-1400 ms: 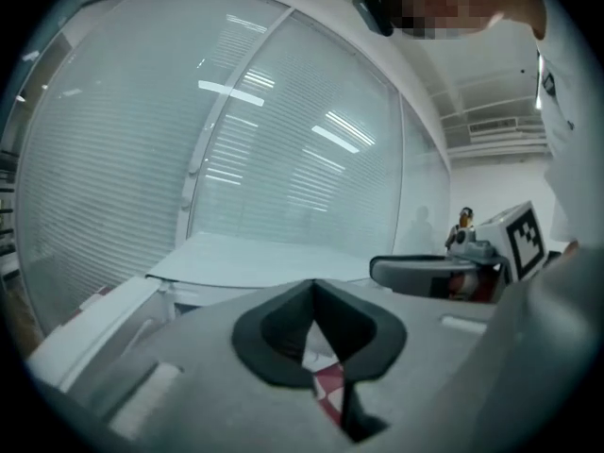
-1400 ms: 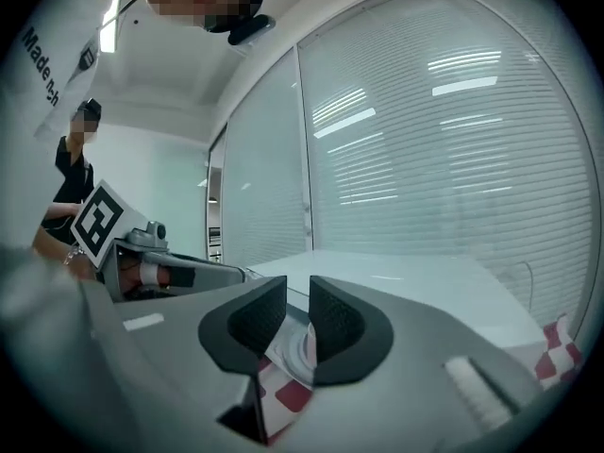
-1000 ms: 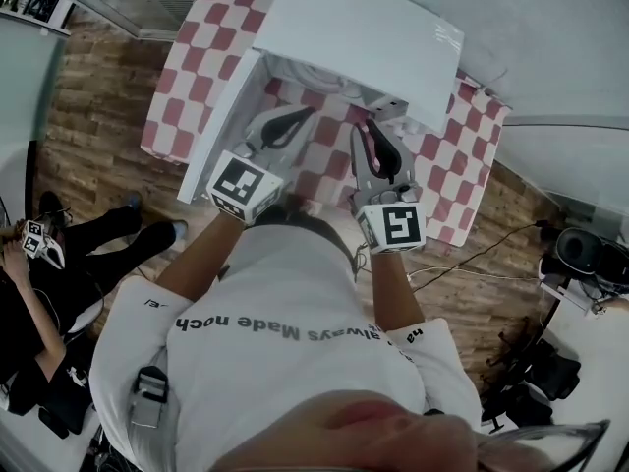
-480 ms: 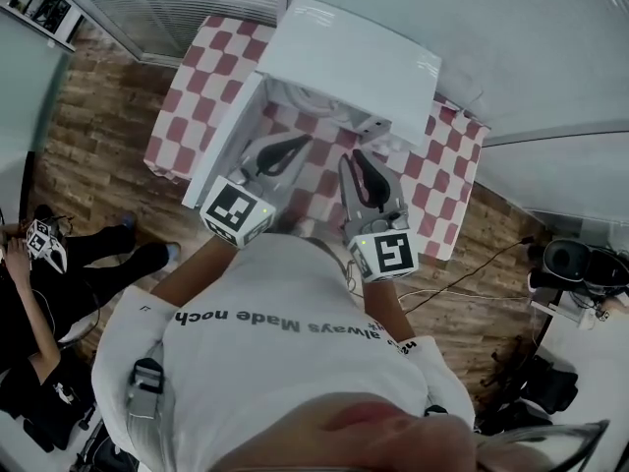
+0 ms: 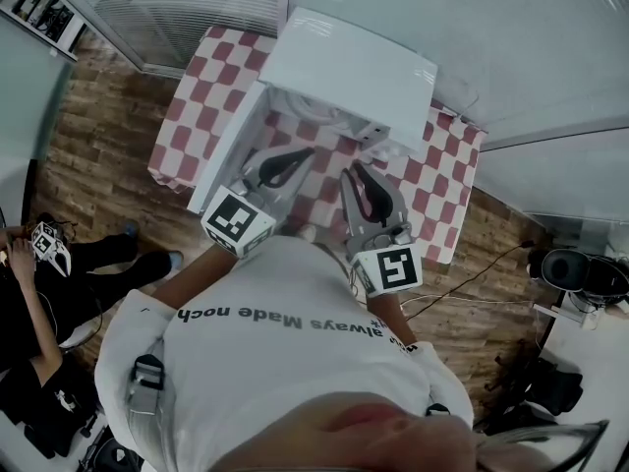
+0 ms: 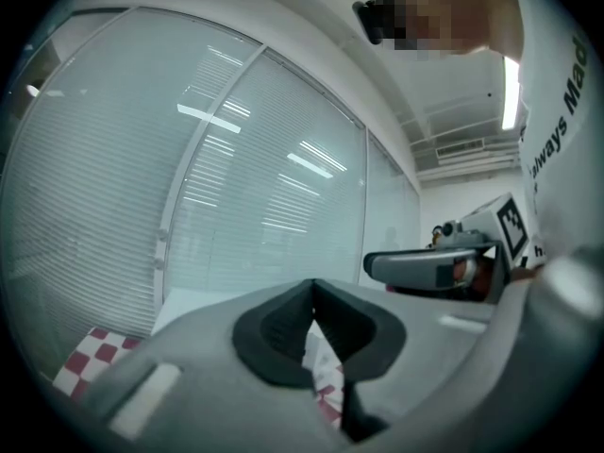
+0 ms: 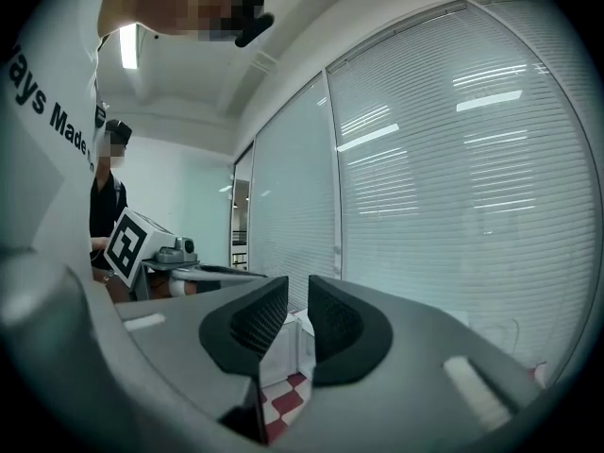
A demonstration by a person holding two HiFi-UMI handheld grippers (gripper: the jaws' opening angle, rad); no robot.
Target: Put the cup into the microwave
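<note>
The white microwave (image 5: 354,62) stands on a table with a red-and-white checked cloth (image 5: 187,106). Its door (image 5: 228,146) hangs open to the left. The cavity shows only pale shapes, and I can make out no cup in any view. My left gripper (image 5: 305,152) is held level in front of the opening, its black pads (image 6: 283,324) meeting at the tips with nothing between them. My right gripper (image 5: 352,170) floats beside it, its pads (image 7: 335,328) a narrow gap apart and empty. Between the right jaws I see the microwave (image 7: 283,347) in the distance.
Window blinds (image 6: 236,177) and glass walls run behind the table. A seated person at the lower left holds another marker cube (image 5: 44,244). Cables and dark equipment (image 5: 580,273) lie on the wooden floor at the right.
Both grippers have drawn back from the microwave opening toward the person's body and risen. The jaws look the same as before.
</note>
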